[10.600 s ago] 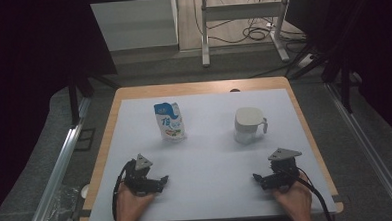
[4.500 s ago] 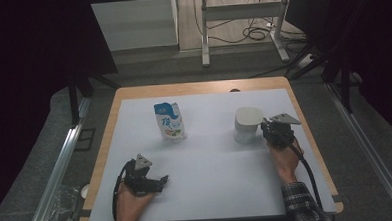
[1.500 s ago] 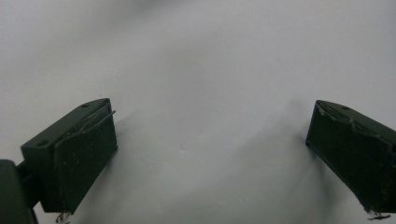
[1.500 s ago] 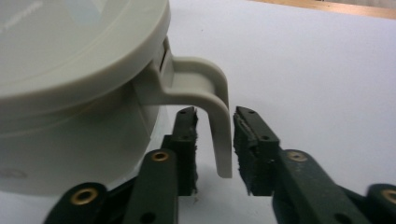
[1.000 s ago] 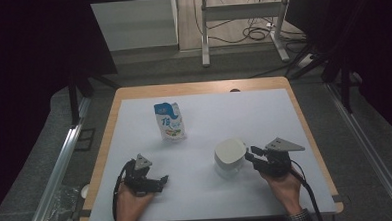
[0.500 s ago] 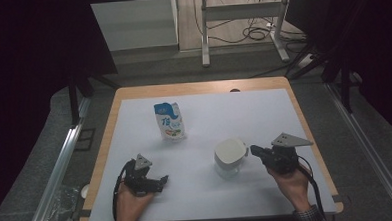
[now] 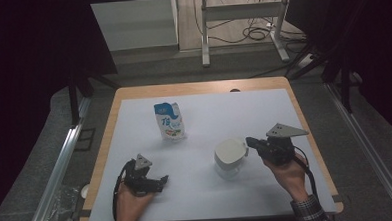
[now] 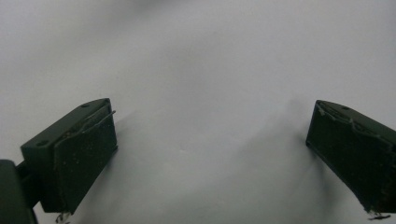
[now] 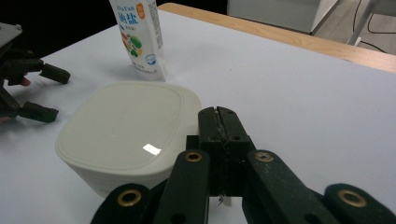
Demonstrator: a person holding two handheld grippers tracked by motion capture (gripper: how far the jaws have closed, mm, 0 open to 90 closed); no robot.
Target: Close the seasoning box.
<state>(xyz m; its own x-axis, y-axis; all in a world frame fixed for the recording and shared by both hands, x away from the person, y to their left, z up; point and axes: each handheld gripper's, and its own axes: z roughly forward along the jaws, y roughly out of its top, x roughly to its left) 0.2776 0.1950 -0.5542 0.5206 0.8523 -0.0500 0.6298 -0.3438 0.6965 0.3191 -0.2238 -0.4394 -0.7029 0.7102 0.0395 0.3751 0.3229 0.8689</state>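
Upright white container [image 7: 230, 156], handle toward right gripper [image 7: 250, 141]

We see the right gripper [image 7: 251, 143] with jaws pressed together, held raised; the left gripper [image 7: 159, 182] rests, jaws wide apart.

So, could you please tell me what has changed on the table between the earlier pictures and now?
The right hand-held gripper reached the white lidded plastic container at the far right and brought it to the near centre. Its jaws have just closed beside the container, seemingly on a tab at its edge. The blue and white salt pouch and the open left hand-held gripper stayed put.
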